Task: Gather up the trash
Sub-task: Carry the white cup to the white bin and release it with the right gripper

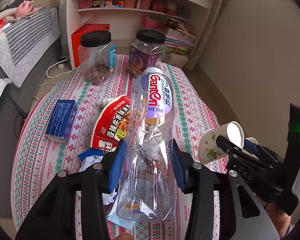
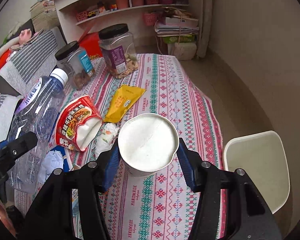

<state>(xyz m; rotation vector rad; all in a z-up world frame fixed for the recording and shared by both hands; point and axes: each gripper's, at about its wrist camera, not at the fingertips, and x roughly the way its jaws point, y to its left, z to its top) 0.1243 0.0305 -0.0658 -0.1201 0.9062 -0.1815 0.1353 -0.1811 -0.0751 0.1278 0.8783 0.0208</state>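
Left wrist view: left claw [image 1: 148, 166] clamped on clear plastic bottle [image 1: 150, 132], lifted over bench [image 1: 192, 104].

Right wrist view: right claw [image 2: 148, 160] pinching paper cup [image 2: 148, 150]. White bin [image 2: 256, 170] beside bench edge. Judged step: carry; next, release both over bin.

Both claws [image 1: 148, 164] [image 2: 148, 160] clamped, angled downward

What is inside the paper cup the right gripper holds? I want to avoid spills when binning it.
The paper cup, clamped by the right gripper, shows only a bare white inside with a faint seam: no liquid or scraps visible. Its outer base is hidden from this view.
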